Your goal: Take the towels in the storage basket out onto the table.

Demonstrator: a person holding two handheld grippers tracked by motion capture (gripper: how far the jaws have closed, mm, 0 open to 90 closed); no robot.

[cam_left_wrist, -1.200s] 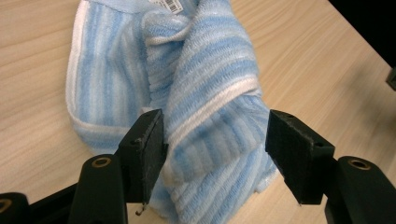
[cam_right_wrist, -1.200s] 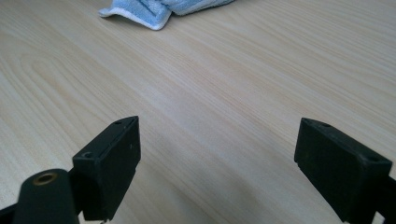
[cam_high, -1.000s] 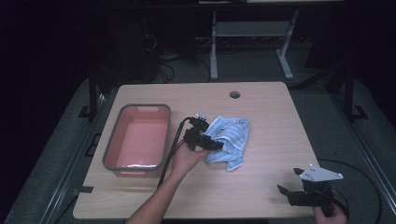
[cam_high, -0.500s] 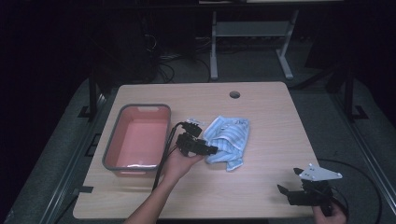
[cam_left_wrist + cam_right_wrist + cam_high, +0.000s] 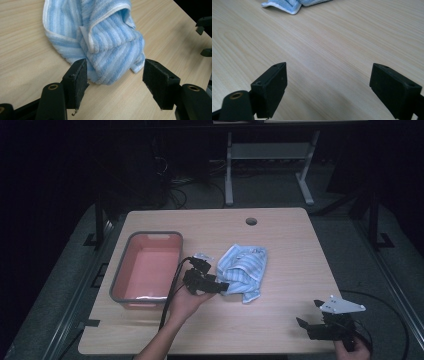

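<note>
Left gripper [image 5: 115, 85]: fingers [image 5: 77, 77] spread wide, empty, the crumpled blue-and-white striped towel [image 5: 105, 42] just ahead, its near fold between the tips. Towel lies mid-counter, just right of the grey-rimmed pink rectangular tub [image 5: 150, 265]. Right gripper [image 5: 328, 87]: fingers parted, empty, over bare light wooden counter [image 5: 332, 42] at the near right corner, well apart from the towel. Open board between them; round cable hole [image 5: 251, 221] near the far edge.

No readable text, brand, number or sign anywhere. Small white tag [image 5: 83, 33] on striped towel [image 5: 110, 37]: blank from left gripper view.
</note>
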